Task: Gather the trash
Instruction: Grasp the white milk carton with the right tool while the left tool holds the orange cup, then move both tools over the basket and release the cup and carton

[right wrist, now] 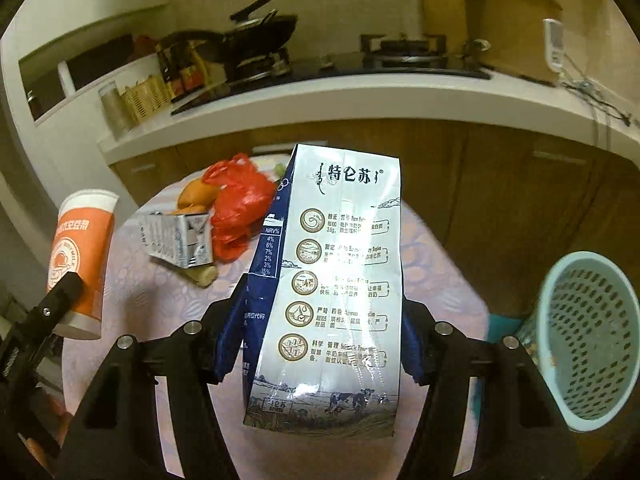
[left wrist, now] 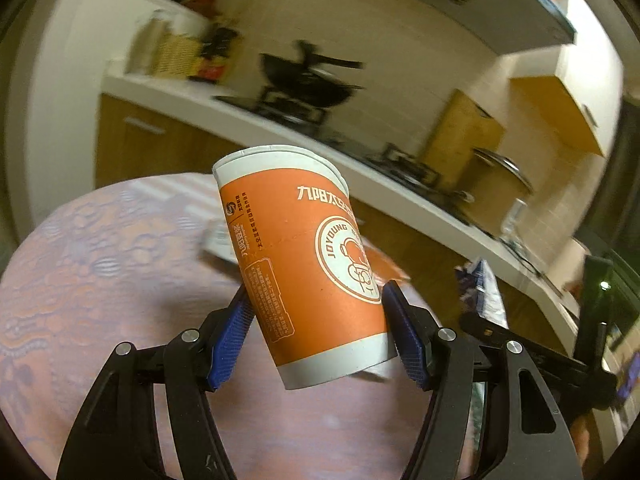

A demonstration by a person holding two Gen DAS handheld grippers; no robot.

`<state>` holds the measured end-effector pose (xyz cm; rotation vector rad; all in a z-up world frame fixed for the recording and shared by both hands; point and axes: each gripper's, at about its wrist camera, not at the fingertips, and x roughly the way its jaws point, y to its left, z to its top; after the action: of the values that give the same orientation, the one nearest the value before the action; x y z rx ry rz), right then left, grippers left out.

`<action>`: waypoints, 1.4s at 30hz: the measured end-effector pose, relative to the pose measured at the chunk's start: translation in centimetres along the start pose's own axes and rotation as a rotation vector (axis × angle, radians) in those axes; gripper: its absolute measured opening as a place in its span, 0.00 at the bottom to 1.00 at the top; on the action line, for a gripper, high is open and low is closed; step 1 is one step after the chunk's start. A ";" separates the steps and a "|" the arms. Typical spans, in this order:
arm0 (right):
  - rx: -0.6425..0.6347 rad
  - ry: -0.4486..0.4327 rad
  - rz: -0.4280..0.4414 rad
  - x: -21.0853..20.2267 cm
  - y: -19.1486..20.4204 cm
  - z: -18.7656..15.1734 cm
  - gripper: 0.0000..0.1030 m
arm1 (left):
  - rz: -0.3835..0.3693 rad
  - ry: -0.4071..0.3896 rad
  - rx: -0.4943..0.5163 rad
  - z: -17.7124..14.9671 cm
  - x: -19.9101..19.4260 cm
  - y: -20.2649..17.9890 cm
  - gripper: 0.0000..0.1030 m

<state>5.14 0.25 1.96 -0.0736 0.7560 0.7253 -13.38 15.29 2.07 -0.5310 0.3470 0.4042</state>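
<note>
An orange and white paper cup (left wrist: 296,248) hangs tilted above the table, with my left gripper (left wrist: 316,290) shut on its lower half; both blue pads (left wrist: 232,336) press its sides. The cup (right wrist: 82,256) also shows at the left of the right wrist view. A tall white and blue milk carton (right wrist: 340,240) stands upright in my right gripper (right wrist: 324,292), which is shut on it, lifted off the tablecloth. The carton hides the right pad's tip.
A round table with a pink patterned cloth (left wrist: 100,260) lies below. On it are a red plastic bag (right wrist: 236,208), a small crushed carton (right wrist: 180,240) and orange scraps (right wrist: 196,196). A light blue perforated basket (right wrist: 580,344) stands at the right. A kitchen counter (right wrist: 320,96) with stove and pots runs behind.
</note>
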 end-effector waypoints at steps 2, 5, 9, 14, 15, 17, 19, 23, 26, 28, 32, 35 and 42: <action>0.007 -0.027 -0.025 -1.3 -1.2 -0.1 0.59 | -0.034 0.014 0.032 -0.2 0.3 -2.1 0.61; 0.044 -0.059 -0.046 -3.2 -3.8 -0.1 0.59 | -0.094 0.051 0.075 -0.7 1.4 -5.4 0.61; 0.093 -0.097 -0.115 -5.7 -8.2 -0.2 0.58 | -0.193 0.108 0.131 -1.3 3.1 -10.3 0.61; 0.166 -0.116 -0.215 -8.0 -14.2 -1.2 0.58 | -0.306 0.211 0.205 -3.3 6.1 -16.3 0.61; 0.188 -0.114 -0.230 -8.3 -15.5 -1.6 0.58 | -0.326 0.234 0.213 -3.7 6.8 -17.3 0.61; 0.234 -0.105 -0.253 -8.9 -18.2 -2.4 0.59 | -0.365 0.290 0.230 -4.9 8.5 -19.6 0.61; 0.279 -0.088 -0.274 -9.0 -20.7 -3.2 0.59 | -0.398 0.340 0.246 -5.9 10.0 -21.4 0.61; 0.389 -0.026 -0.311 -8.5 -26.0 -5.1 0.59 | -0.461 0.458 0.277 -8.7 13.3 -25.2 0.62; 0.461 0.025 -0.336 -7.8 -29.2 -6.8 0.59 | -0.486 0.542 0.289 -10.7 15.9 -27.4 0.62; 0.507 0.065 -0.344 -6.8 -31.0 -7.8 0.59 | -0.496 0.595 0.293 -11.9 17.5 -28.6 0.62; 0.557 0.108 -0.345 -5.7 -33.6 -9.2 0.59 | -0.492 0.661 0.309 -14.2 19.9 -30.2 0.62; 0.574 0.122 -0.349 -5.2 -34.6 -9.6 0.59 | -0.497 0.695 0.331 -15.5 20.9 -31.1 0.62; 0.604 0.114 -0.352 -5.3 -35.4 -9.9 0.67 | -0.472 0.702 0.339 -15.6 21.2 -31.3 0.68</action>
<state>18.63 -32.67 -8.56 0.2966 1.0135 0.1399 15.89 -12.01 -6.41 -0.3900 0.9236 -0.3148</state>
